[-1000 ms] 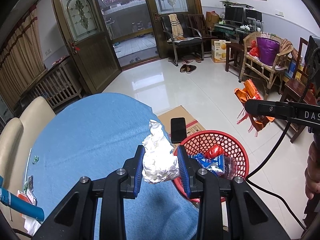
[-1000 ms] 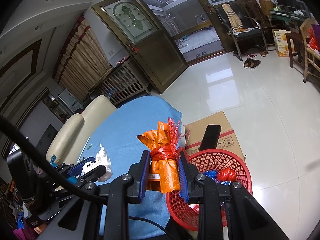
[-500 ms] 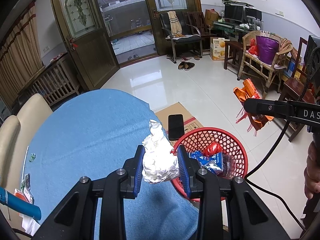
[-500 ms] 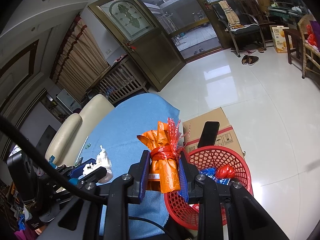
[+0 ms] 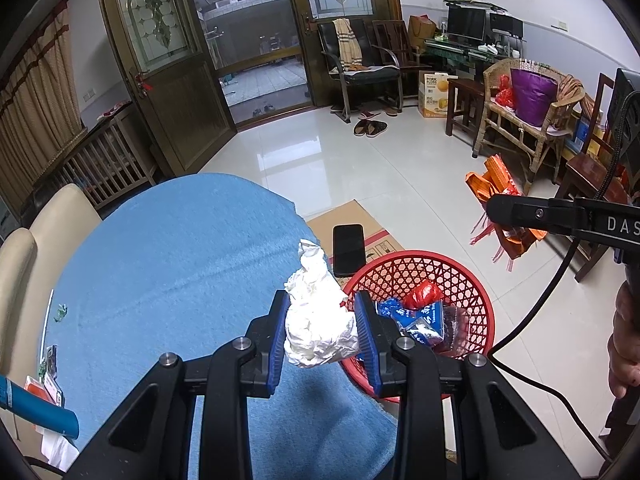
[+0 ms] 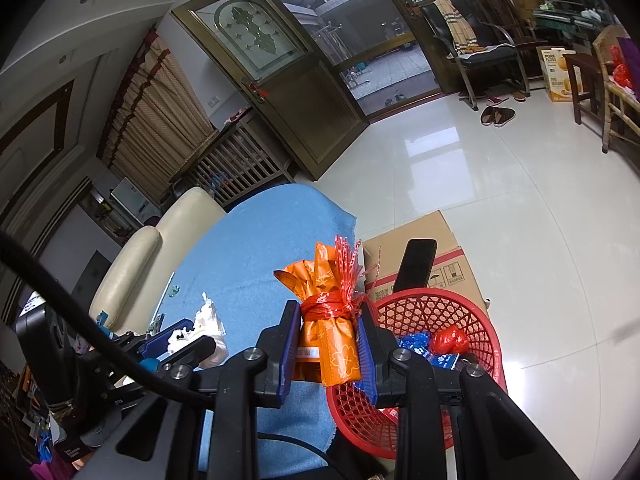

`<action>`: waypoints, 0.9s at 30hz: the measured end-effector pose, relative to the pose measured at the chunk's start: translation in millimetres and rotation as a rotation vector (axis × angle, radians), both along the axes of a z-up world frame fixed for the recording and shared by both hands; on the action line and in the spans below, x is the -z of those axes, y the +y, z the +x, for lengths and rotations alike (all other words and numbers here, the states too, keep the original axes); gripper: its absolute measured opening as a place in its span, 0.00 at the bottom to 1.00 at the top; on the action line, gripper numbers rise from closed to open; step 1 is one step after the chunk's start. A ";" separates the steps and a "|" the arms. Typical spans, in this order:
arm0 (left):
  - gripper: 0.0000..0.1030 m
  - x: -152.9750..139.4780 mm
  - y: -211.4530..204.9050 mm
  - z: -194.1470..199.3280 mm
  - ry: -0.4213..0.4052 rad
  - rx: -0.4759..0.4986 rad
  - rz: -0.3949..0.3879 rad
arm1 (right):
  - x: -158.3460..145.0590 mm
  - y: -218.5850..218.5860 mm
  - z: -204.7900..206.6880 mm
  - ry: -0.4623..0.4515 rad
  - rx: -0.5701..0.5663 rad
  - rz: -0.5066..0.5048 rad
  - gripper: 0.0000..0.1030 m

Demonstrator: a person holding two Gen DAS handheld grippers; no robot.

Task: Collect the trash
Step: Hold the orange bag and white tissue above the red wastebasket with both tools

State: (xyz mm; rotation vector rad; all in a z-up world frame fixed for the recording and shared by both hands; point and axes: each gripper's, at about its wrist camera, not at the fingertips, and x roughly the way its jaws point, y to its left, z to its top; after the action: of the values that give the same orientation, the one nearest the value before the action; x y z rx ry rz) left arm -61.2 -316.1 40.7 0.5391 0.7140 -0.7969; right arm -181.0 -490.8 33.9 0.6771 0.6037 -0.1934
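Note:
My left gripper (image 5: 320,312) is shut on a crumpled white paper wad (image 5: 318,320), held above the edge of the blue-clothed table (image 5: 168,272). Just right of it stands a red mesh basket (image 5: 476,292) holding blue and red wrappers. My right gripper (image 6: 328,332) is shut on an orange wrapper bundle (image 6: 332,332) tied with red ribbon, held beside the same red mesh basket (image 6: 480,320). In the right wrist view the left gripper (image 6: 180,340) with its white paper wad (image 6: 208,320) shows at lower left. The right gripper's arm (image 5: 560,216) crosses the right side of the left wrist view.
A cardboard box (image 5: 360,220) with a black phone (image 5: 348,248) on it lies behind the basket. A cream chair (image 5: 44,232) stands left of the table. Small scraps (image 5: 60,312) lie near the cloth's left edge. A black cable (image 5: 532,320) hangs by a person's hand (image 5: 624,352).
The left gripper has drifted slightly toward the basket with the paper wad. The right gripper holds still with the orange bundle.

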 end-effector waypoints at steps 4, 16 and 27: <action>0.34 1.1 -0.7 -0.2 0.004 0.002 0.002 | 2.9 0.3 0.9 0.004 0.002 0.004 0.28; 0.34 4.5 -3.2 -0.4 0.011 0.006 0.007 | 6.2 -0.1 1.9 0.007 0.004 0.007 0.28; 0.34 7.3 -5.2 -0.2 0.017 0.008 0.012 | 8.2 1.3 3.4 0.012 0.007 0.004 0.28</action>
State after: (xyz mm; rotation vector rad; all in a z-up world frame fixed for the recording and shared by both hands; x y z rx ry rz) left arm -61.4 -321.3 33.4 0.5469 0.7330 -0.8057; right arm -177.6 -489.4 25.8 0.6825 0.6137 -0.2026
